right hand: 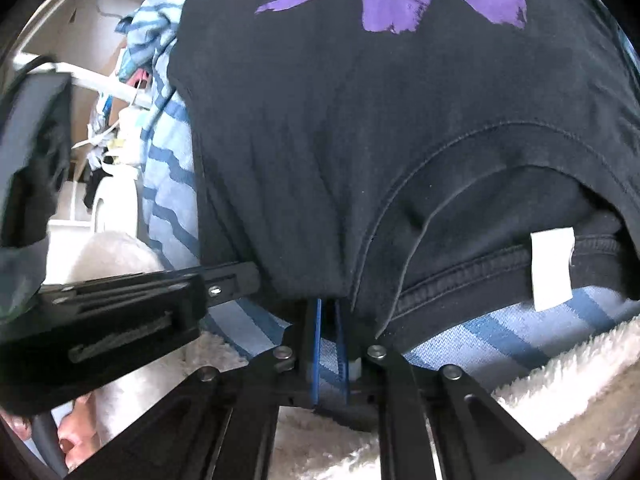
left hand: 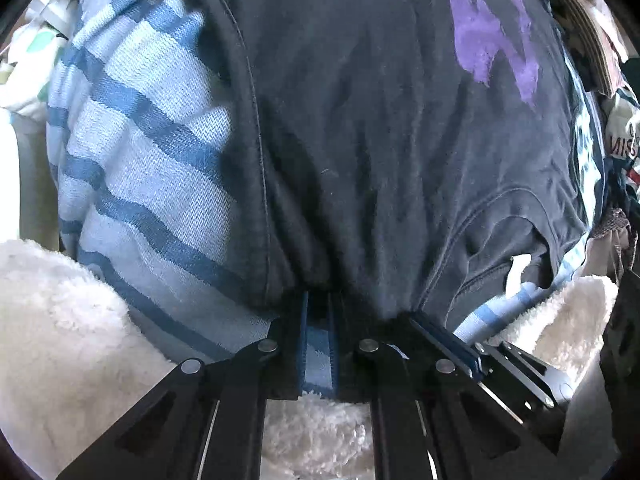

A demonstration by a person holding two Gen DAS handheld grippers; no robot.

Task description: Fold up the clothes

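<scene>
A dark navy T-shirt (left hand: 360,120) with a purple print fills the left wrist view and the right wrist view (right hand: 360,120). Its collar with a white label (right hand: 552,268) faces the grippers. My left gripper (left hand: 320,304) is shut on the shirt's shoulder edge left of the collar. My right gripper (right hand: 328,308) is shut on the shirt's edge just left of the collar. The left gripper's body also shows in the right wrist view (right hand: 120,312), close on the left. The fingertips are buried in cloth.
A light blue striped garment (left hand: 152,168) lies under the shirt, also in the right wrist view (right hand: 168,184). A white fluffy blanket (left hand: 60,320) covers the surface below. Cluttered clothes and boxes lie at the right (left hand: 616,140) and white furniture at the left (right hand: 80,80).
</scene>
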